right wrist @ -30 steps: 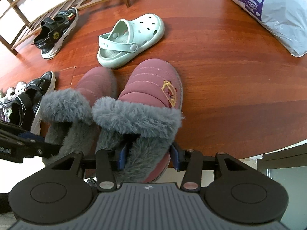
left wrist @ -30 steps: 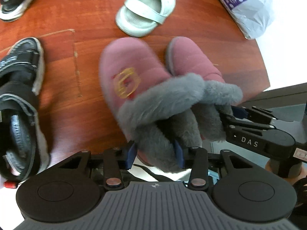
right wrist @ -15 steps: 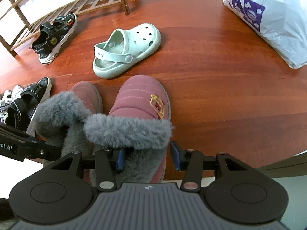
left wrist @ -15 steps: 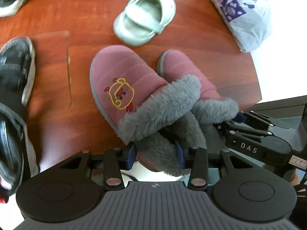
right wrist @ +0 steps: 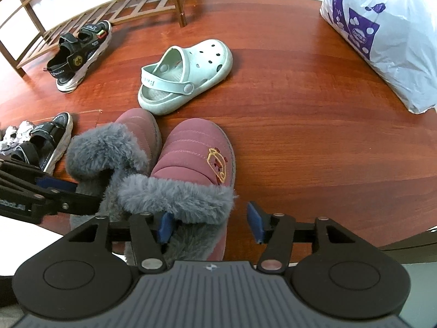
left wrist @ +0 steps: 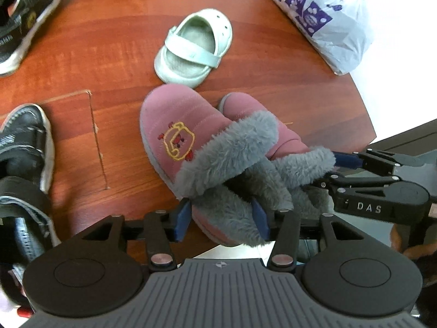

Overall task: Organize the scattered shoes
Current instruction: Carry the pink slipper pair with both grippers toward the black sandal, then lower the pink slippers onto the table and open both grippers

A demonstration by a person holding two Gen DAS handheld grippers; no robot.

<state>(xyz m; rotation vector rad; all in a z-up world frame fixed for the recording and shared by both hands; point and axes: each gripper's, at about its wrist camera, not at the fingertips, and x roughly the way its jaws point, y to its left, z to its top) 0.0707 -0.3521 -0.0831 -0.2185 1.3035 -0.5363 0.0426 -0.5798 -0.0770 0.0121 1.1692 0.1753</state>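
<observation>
Between the left gripper fingers sat the furry heel of the left pink slipper, pinched, its long axis running straight ahead. The right gripper stood spread: one finger touched the right pink slipper heel, the other hung clear. Both slippers lay side by side on the wooden floor. Farther ahead lay a green clog, then the shoe rack.
</observation>
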